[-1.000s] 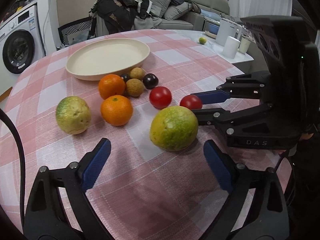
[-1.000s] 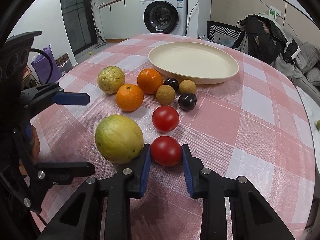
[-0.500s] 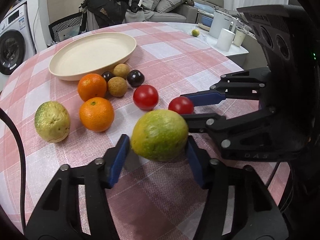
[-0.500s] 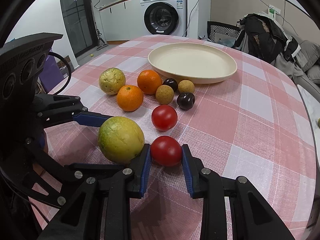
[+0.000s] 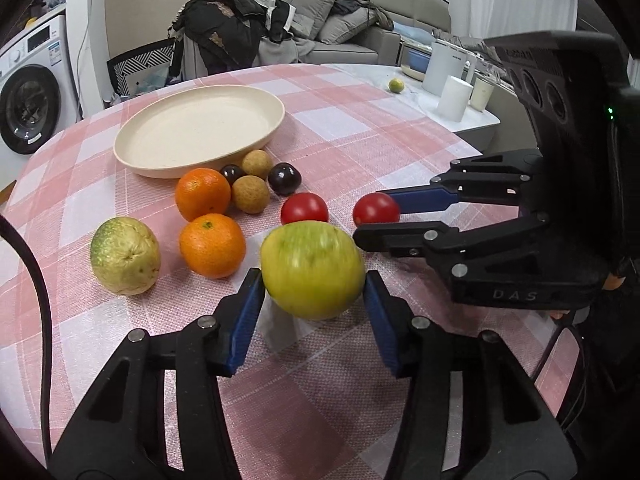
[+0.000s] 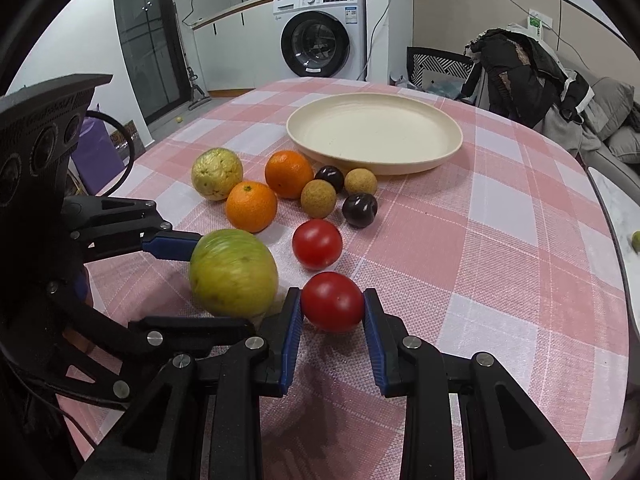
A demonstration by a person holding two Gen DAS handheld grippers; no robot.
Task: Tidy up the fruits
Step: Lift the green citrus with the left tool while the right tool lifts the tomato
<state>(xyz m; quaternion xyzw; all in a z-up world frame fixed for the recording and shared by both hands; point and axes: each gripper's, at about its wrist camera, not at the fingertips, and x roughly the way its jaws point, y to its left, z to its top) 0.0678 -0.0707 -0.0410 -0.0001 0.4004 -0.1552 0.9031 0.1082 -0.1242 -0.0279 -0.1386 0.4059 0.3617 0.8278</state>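
My left gripper is shut on a large green-yellow fruit and holds it just above the checked tablecloth; it also shows in the right wrist view. My right gripper is shut on a red tomato, seen from the left wrist view too. A second tomato, two oranges, another green-yellow fruit, two brown longans and two dark plums lie in a cluster. An empty cream plate sits behind them.
The round table has a pink and white cloth. A white side table with cups and a small lime stands to the right. A chair piled with clothes and a washing machine are beyond the table.
My left gripper moved forward around the large green-yellow fruit, closed on it and lifted it slightly. My right gripper stayed shut on the tomato and raised it a little.
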